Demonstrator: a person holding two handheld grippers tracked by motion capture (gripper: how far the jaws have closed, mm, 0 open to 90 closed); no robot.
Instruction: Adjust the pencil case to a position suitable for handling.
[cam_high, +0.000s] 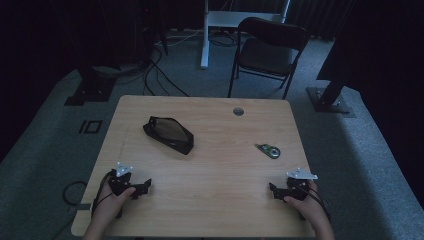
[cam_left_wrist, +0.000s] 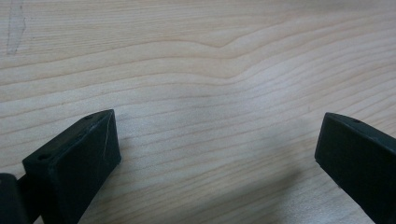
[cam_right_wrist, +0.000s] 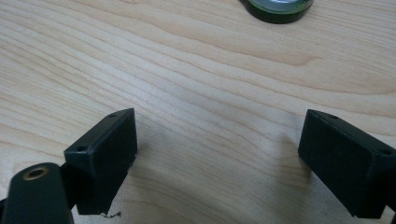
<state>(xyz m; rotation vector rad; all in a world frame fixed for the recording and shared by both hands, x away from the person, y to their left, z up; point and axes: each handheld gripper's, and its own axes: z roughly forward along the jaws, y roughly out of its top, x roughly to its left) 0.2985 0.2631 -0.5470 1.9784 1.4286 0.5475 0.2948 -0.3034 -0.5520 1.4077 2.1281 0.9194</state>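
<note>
High view, tape roll (cam_high: 270, 150) just beyond right claw (cam_high: 274, 190), both claws spread.

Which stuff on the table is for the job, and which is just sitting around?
For the job:
- flat black mesh pouch, nearest the open left gripper
- small round green tape roll, nearest the open right gripper

Just around:
- dark folding chair
- black floor cables

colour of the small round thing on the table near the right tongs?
Dark green, with a paler centre: the small round thing shows best in the right gripper view, at the top edge.
</note>
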